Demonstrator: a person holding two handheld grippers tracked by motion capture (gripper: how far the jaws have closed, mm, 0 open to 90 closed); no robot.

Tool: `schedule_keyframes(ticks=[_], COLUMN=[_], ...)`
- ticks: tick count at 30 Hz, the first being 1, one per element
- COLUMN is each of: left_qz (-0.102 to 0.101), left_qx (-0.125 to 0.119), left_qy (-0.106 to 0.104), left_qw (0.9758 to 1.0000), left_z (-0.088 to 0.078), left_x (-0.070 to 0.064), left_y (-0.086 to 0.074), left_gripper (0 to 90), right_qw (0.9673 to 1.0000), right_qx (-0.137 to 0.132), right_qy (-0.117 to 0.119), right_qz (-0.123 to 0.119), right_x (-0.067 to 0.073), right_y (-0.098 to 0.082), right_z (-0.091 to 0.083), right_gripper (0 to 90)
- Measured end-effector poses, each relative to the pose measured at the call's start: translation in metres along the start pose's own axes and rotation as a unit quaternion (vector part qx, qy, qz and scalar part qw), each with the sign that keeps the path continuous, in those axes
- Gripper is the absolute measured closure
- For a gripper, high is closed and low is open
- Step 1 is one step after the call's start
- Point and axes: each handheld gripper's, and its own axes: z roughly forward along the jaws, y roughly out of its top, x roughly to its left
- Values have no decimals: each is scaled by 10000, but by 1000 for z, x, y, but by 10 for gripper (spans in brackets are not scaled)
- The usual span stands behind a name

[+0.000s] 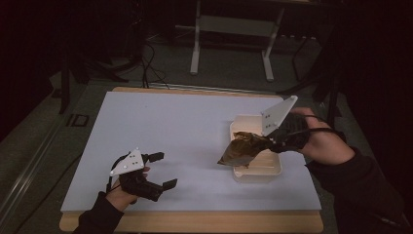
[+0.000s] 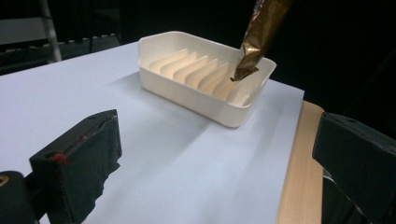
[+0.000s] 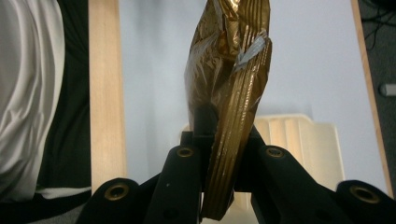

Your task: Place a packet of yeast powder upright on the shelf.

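A crinkled gold foil packet [image 1: 241,148] hangs tilted over a cream ribbed tray [image 1: 255,174] on the right of the white mat. My right gripper [image 1: 272,141] is shut on the packet's upper end, which the right gripper view shows pinched between the jaws as the packet [image 3: 229,56] reaches out above the tray [image 3: 308,140]. The left gripper [image 1: 164,170] rests low over the mat's front left, open with nothing between its fingers. From the left gripper view, the wide-apart jaws of that gripper [image 2: 215,163] frame the tray [image 2: 187,91], and the packet's lower corner [image 2: 259,37] dangles just above its ribs.
The white mat [image 1: 170,131] covers a wooden table whose edge [image 1: 195,222] shows along the front. A metal stand [image 1: 231,29] sits on the dark floor beyond the table. The mat's left and middle are bare.
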Motion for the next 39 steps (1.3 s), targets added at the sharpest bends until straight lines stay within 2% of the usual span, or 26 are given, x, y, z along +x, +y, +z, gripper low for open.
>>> schedule_keyframes(ticks=[3,10,14,17,24,26,39], left_qz=[-33,-10,-28,-15,-3,-26,-26], left_qx=[-28,-63,-90,-69,-46,-70,-89], left_qy=[1,32,60,96,136,126,173], left_qw=[10000,10000,9999,9999,9999,9999,9998], left_z=[-1,-1,-2,-2,-2,-2,-3], left_x=[2,3,5,6,7,7,8], left_y=[-2,-2,-3,-4,-6,-7,-9], left_gripper=[18,18,19,18,18,18,18], right_qw=[9999,9994,9987,9984,9967,9962,9958], right_qx=[67,154,290,308,678,729,643], right_qy=[-46,23,-52,23,75,152,376], right_qz=[98,325,424,484,445,442,534], right_x=[-4,-5,-7,-7,-6,-6,-7], right_y=[-11,-34,-44,-49,-54,-55,-60], right_z=[4,11,12,15,35,44,69], right_gripper=[843,843,842,842,841,841,840])
